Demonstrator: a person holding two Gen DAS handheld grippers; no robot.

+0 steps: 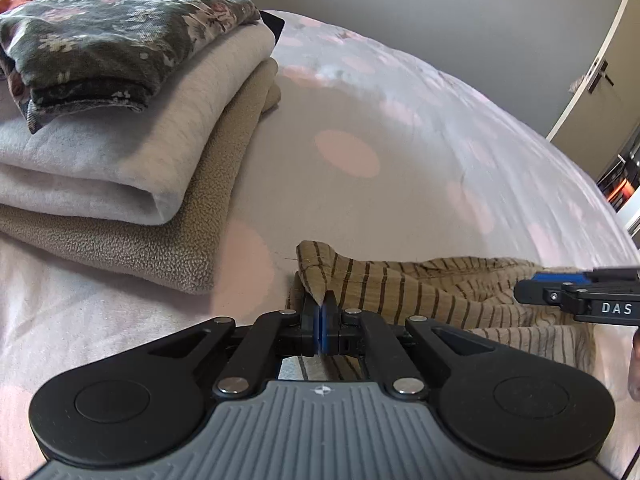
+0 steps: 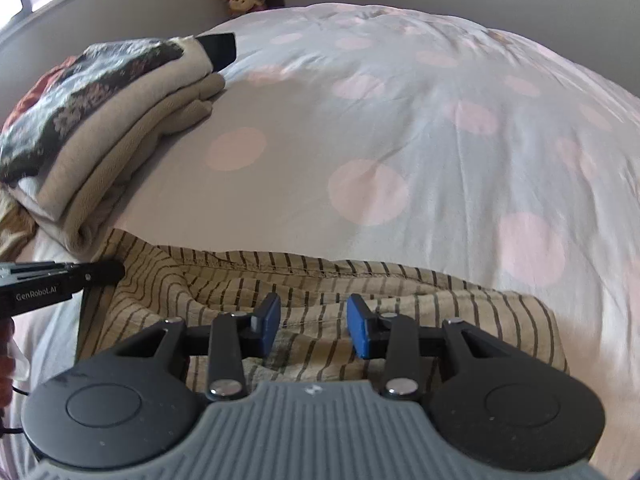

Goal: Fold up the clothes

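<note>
On bed, left tool pinches striped garment (right gapes)

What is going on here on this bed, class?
A person is folding clothes on a spotted bedcover with a gripper in each hand. The left gripper has its jaws shut on a corner of a striped garment, which lies crumpled at the near edge. The right gripper hovers over the garment's middle with its jaws open, gripping nothing. A pile of folded clothes already sits to the left.
</note>
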